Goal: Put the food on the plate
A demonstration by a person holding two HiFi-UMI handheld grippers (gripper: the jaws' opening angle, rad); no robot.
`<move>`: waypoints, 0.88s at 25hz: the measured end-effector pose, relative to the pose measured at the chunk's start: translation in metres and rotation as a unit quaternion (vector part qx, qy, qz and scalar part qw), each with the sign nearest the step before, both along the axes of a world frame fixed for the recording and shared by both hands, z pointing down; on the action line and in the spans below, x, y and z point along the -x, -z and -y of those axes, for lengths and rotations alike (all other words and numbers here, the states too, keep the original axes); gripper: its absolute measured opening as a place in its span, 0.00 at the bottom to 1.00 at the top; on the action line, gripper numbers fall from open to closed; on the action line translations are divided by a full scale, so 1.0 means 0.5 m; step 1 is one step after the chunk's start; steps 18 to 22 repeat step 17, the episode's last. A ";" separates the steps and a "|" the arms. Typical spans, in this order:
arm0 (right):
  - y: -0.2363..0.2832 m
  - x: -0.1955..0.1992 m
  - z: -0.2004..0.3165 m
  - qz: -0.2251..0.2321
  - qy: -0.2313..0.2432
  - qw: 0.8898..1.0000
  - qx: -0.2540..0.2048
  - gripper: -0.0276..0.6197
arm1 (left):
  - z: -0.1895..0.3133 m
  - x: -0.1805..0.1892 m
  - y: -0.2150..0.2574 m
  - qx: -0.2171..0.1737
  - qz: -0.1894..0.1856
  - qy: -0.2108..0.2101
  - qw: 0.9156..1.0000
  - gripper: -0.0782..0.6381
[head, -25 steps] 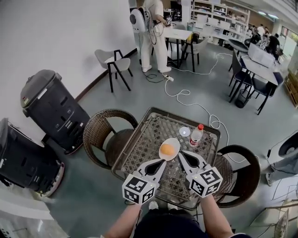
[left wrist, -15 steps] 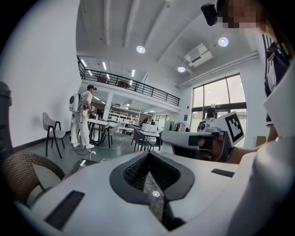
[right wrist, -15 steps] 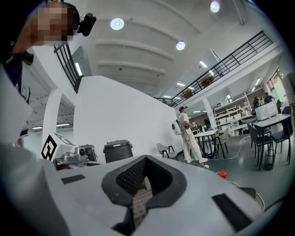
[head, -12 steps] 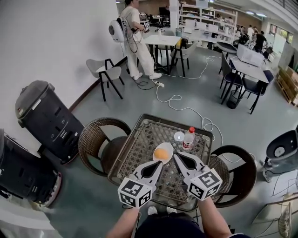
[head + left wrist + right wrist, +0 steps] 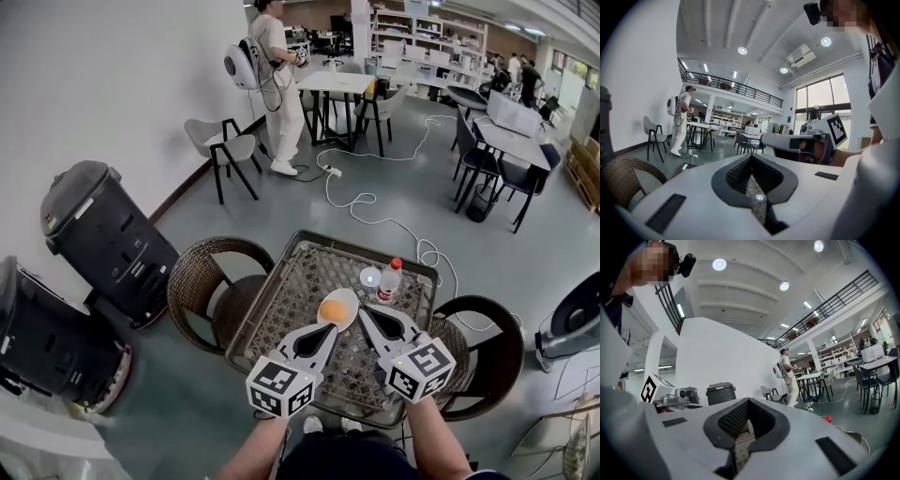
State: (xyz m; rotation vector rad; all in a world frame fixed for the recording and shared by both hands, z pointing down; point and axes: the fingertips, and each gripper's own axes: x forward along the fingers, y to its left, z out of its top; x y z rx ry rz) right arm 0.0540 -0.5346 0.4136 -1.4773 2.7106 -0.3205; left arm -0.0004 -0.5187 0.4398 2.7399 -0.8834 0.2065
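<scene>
Red-capped bottle (image 5: 390, 279) upright on wicker counter (image 5: 309, 267), just beside clear round disc (image 5: 371, 277). Wicker chairs (image 5: 194, 272) either side. Dark bins (image 5: 108, 239) by wall. White cable (image 5: 427, 251) across floor.

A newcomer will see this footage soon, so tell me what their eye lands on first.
The orange food on a white plate, at the middle of the woven table, stands out first. Below it in the head view, the left gripper and right gripper, both shut and empty, point toward the plate. A red-capped bottle stands right of the plate.
</scene>
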 end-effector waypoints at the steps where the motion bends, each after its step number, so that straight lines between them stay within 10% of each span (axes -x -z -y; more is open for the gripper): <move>1: 0.000 -0.001 0.001 0.000 0.000 1.000 0.000 0.05 | 0.001 -0.001 -0.001 0.000 0.000 0.000 1.000 0.12; 22: 0.005 -0.007 0.008 -0.006 0.001 1.000 -0.005 0.05 | 0.006 -0.011 -0.004 0.003 0.002 -0.005 1.000 0.12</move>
